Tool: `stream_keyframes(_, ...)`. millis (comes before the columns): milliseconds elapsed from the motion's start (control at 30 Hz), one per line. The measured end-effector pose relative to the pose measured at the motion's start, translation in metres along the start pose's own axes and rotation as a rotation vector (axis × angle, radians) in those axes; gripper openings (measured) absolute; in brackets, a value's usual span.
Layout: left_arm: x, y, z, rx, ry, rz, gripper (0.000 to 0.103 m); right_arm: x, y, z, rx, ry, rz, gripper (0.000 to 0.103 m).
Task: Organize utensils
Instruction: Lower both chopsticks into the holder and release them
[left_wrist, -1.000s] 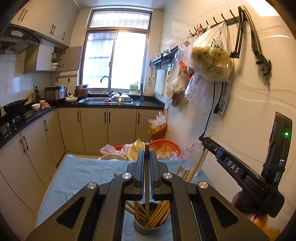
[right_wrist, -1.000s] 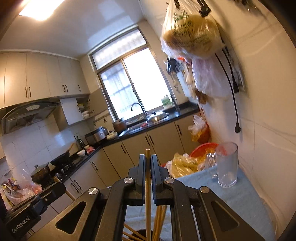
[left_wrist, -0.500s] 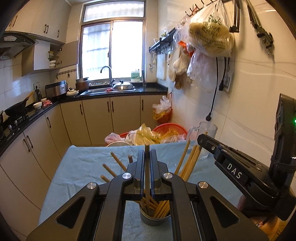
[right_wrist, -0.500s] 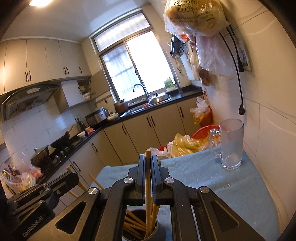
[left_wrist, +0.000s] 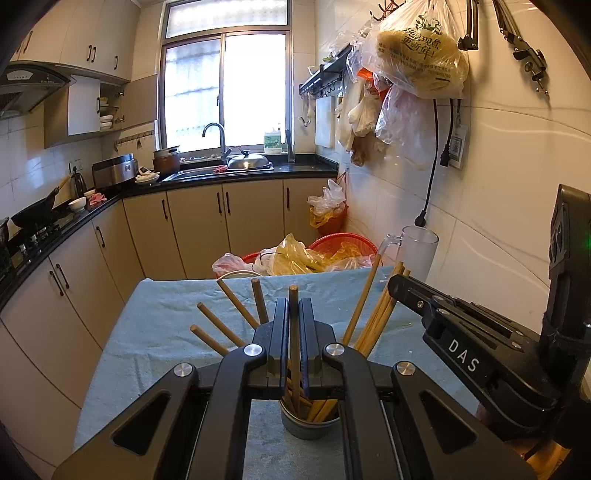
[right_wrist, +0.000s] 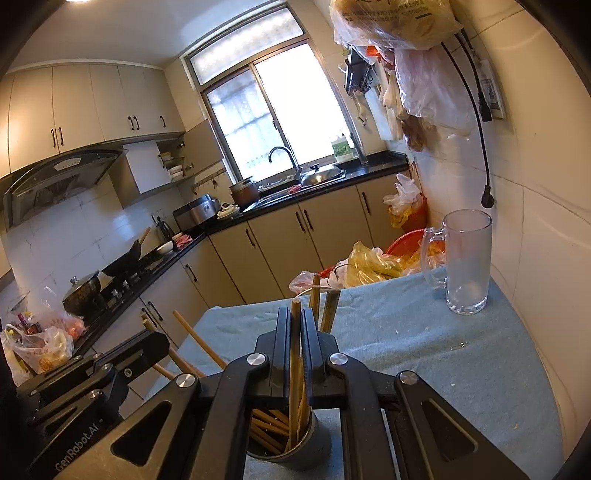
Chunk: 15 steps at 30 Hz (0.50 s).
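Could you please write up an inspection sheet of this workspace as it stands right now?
Surface: table under a blue cloth, with crumbs and a paper clip on it.
Job's things: grey metal cup holding many wooden chopsticks, fanned out.
Clutter: empty glass mug near the wall; plastic bags and a red basket beyond the table's far edge.
Grippers: left gripper shut on one chopstick above the cup; right gripper shut on another chopstick whose lower end is in the cup.
Cables: black power cord hanging on the wall, plug loose.
Surroundings: kitchen cabinets, sink, window, wok on stove, bags on wall hooks.
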<state>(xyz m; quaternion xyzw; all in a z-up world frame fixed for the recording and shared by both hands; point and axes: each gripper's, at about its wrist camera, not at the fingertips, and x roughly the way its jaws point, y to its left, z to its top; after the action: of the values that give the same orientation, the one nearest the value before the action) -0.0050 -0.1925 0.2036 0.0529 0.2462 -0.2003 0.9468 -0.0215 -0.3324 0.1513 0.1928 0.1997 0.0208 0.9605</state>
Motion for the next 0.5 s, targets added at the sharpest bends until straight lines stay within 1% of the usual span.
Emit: stream_keyframes(500,-0.0011,0.0008,-0.0009,0.000,0.002,0.003,0.005,-0.0019,-0.0001,-0.0022,-0.009,0.001,0.000,0.006)
